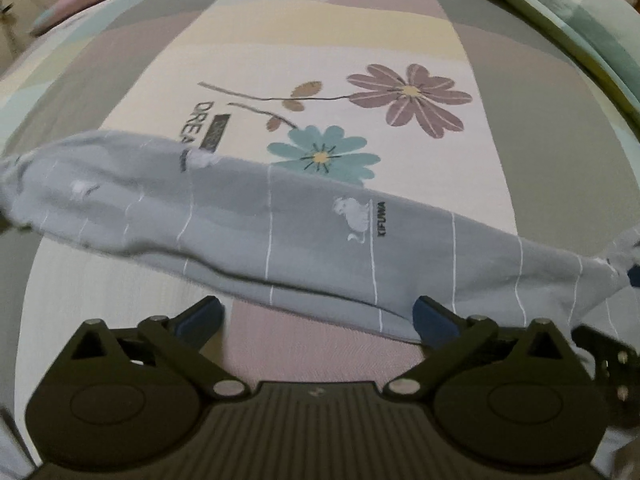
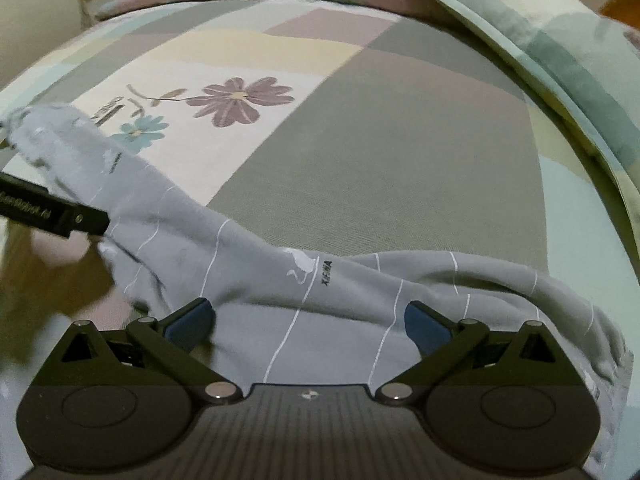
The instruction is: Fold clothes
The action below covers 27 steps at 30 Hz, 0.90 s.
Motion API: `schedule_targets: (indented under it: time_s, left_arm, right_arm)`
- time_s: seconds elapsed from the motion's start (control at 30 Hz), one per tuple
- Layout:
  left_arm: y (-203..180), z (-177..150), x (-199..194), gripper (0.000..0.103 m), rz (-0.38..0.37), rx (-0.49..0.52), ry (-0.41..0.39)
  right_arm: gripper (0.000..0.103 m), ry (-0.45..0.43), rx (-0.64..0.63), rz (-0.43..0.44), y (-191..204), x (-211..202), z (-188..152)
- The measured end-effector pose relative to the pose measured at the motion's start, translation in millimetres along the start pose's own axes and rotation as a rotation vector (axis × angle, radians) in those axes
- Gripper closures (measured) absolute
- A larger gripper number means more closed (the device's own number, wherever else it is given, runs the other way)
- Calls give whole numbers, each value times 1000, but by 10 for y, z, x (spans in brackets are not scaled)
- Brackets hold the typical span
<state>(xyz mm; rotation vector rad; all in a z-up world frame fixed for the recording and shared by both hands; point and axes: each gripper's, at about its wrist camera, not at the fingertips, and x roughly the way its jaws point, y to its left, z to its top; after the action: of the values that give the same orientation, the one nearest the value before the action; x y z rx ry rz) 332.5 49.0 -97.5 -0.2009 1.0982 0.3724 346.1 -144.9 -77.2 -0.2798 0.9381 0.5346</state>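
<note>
In the left wrist view, the left gripper point(image 1: 318, 318) hangs with its blue pads spread wide and nothing pinched between them; only bedsheet point(image 1: 500, 80) shows in the gap, and the right-hand pad sits just at the near hem of the grey garment point(image 1: 280, 224). That garment lies on the sheet as a long narrow band, its long axis running from upper left to lower right across the picture, one bunched end at the left edge and the other gathered into a twist at the right. The likely trouble here is that a grab at the hem catches only the top layer, so the band would peel open rather than fold; the twisted right end could also drag the whole strip askew. In the right wrist view, the right gripper point(image 2: 308, 320) is likewise wide apart and holds nothing, though the grey cloth lies directly under and between its pads. Here the garment sweeps from the far left, where the other tool's black body overlaps it, down and across to the right, bending midway. A fold begun over that bend would, I judge, set in a crooked crease.
</note>
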Motion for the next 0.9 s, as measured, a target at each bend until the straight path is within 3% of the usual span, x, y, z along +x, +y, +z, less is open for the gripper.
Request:
schedule_targets:
  time_s: [0.23,0.33,0.47,0.57,0.73,0.9]
  left_arm:
    - [-21,-38,-72,1,11,-4,-8]
    - [-29,43,-168,7,19,28,-24]
    - [-57,329,-288,7,-22,120,-170]
    - [-104,617,-98,7,-35,203,-170]
    - [-18,894,184,8,37,295,-166]
    - [325,877,256,8,82,322,-162]
  right_arm:
    - [0,7,14,-3,-16,-134,-184]
    - [0,19,53,-12,-21,-146,-214]
    - [0,64,77,-27,-9,-123,-165]
    - [0,113,85,-39,7,-103,-97]
    - [0,180,148,-61,11,-169,254]
    - [0,89,160,-89,90,-59,766]
